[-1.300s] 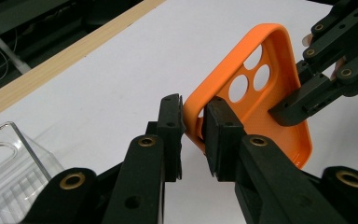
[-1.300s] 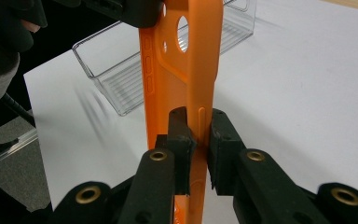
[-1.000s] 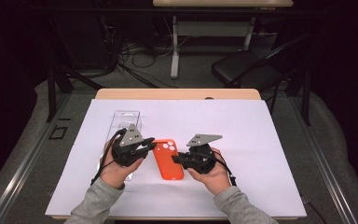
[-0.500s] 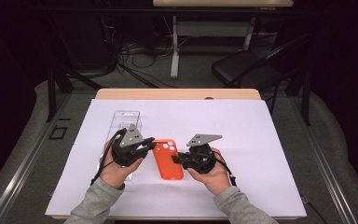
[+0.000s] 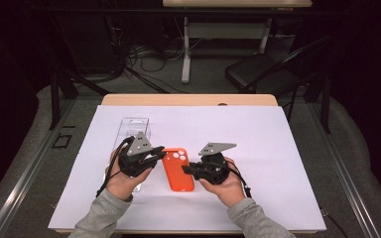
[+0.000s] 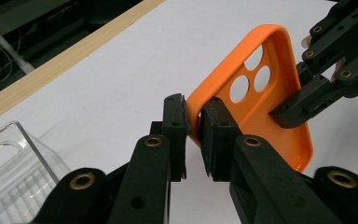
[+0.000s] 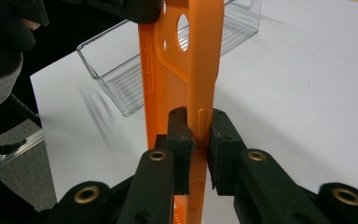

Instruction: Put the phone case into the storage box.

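A: Left gripper (image 5: 155, 154)?

B: Clamped on the rim of the orange silicone phone case (image 5: 178, 169), near the corner with the round camera holes. Fingers (image 6: 175, 123) narrow, pinching the thin side wall from both faces, as seen in the left gripper view.

A: And the right gripper (image 5: 187, 169)?

B: Closed on the opposite long edge of the same case, about midway down. In the right gripper view, fingers (image 7: 181, 133) pressed on either side of the wall, beside a small slot-shaped button mark.

A: Position of the case?

B: Between the two grippers, at the middle of the white sheet-covered surface (image 5: 278, 148), nearer the front edge. Open side facing up in the left gripper view (image 6: 261, 88), hollow interior and three lens cut-outs visible. Hard to tell from the high view whether resting on the surface or lifted just off it.

A: Anything else nearby?

B: A clear rectangular plastic tray (image 5: 131, 130), ribbed bottom, lying on the surface just beyond the left hand (image 5: 121, 173) and partly hidden by it. Seen again close behind the case in the right gripper view (image 7: 121, 84) and at the lower left corner of the left gripper view (image 6: 14, 172).

A: Hands?

B: Grey sleeves coming in from the bottom, right hand (image 5: 228, 183) wrapped around its gripper, cable trailing from each. Wooden edge of the table (image 5: 188, 99) showing past the far end of the sheet.
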The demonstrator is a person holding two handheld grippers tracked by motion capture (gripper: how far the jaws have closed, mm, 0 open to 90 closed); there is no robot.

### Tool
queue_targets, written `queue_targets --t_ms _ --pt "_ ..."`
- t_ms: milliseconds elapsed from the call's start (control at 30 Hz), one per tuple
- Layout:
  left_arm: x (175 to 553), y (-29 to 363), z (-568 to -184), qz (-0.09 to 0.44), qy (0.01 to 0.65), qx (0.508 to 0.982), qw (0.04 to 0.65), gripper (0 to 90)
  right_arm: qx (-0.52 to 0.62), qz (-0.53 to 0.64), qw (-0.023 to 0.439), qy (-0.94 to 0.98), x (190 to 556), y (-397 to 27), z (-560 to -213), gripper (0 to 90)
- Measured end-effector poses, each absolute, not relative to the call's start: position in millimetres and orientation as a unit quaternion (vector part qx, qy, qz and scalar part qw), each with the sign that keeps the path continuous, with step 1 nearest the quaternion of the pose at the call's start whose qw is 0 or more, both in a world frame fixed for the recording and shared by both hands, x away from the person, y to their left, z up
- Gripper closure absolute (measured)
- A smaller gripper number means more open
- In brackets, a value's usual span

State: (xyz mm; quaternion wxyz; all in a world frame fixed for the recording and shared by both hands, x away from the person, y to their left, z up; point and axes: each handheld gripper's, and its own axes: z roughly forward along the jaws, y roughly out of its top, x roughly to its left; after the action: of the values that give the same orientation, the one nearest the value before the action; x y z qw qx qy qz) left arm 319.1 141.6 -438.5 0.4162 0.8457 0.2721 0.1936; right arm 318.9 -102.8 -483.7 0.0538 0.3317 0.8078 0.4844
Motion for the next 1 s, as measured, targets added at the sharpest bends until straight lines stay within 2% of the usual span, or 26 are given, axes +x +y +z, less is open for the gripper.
queue_targets --t_ms 500,1000 --pt "322 146 -440 0.192 0.281 0.844 0.414 81.2 0.329 0.493 0.056 0.803 320 -104 -483 69.5" --pt "326 155 -439 0.195 0.292 0.839 0.416 81.2 0.333 0.499 0.058 0.798 324 -110 -477 51.4"
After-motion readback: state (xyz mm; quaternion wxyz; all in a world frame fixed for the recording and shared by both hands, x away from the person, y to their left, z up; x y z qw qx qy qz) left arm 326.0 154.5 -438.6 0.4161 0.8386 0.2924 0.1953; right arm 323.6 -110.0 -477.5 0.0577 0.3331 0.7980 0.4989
